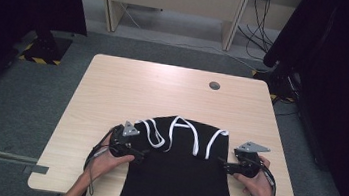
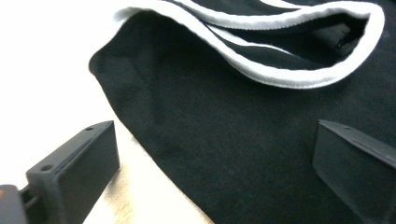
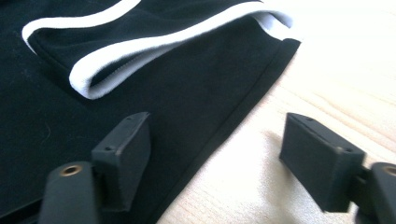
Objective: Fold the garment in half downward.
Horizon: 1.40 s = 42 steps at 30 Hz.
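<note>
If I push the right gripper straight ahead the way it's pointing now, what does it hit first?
Most likely the side edge of the black garment: the open jaws of the right gripper straddle its hem, one over cloth, one over the bare table. Farther on lies the white-trimmed opening. Height above the cloth is unclear.

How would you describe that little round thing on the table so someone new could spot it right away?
Start from the light wooden table and go past the black garment with white trim to the far edge. A bit right of centre there sits a small dark grey round disc, set flush in the tabletop. It is the sole round mark on the bare wood.
</note>
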Available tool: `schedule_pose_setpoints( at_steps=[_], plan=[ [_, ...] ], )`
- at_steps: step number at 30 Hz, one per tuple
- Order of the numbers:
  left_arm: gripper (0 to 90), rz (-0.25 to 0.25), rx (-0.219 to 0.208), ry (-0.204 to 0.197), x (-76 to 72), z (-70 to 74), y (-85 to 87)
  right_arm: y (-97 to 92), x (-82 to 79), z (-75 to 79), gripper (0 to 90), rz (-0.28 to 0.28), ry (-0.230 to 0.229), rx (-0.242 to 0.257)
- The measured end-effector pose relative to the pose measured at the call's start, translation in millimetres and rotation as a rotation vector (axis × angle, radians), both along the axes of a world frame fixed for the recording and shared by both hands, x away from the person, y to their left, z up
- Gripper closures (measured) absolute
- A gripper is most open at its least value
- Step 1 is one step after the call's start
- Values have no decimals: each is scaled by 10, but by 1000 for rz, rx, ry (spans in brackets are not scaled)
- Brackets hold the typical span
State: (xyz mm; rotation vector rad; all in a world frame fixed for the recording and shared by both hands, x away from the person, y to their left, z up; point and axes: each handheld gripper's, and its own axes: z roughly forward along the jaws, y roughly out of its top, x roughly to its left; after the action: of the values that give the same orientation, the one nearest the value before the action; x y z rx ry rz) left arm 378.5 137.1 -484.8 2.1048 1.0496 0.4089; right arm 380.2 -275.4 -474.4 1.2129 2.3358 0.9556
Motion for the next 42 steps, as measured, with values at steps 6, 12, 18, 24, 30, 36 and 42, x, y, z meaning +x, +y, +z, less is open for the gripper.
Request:
schedule_pose_setpoints(
  at_steps=[6, 12, 18, 24, 30, 36, 42],
  plan=[
    [23, -18, -47, -9, -4, 115, 1, -7, 69, 51, 217, 6, 12, 58],
    [20, 7, -72, -8, 138, 274, 7, 35, 216, 148, 204, 0, -13, 83],
    [20, 41, -84, 7, 366, 304, -14, 136, 454, 205, 198, 7, -20, 81],
    [20, 37, -98, 14, 551, 313, -72, 226, 691, 141, 169, 14, 0, 52],
    [20, 31, -84, 43, 749, 276, -151, 312, 938, 115, 164, 28, 18, 36],
    [20, 49, -72, 75, 951, 193, -170, 398, 1000, 40, 195, 69, 42, -13],
    [46, 26, -7, 44, 952, 56, -252, 339, 931, 10, 342, 95, 5, 19]
  ],
)
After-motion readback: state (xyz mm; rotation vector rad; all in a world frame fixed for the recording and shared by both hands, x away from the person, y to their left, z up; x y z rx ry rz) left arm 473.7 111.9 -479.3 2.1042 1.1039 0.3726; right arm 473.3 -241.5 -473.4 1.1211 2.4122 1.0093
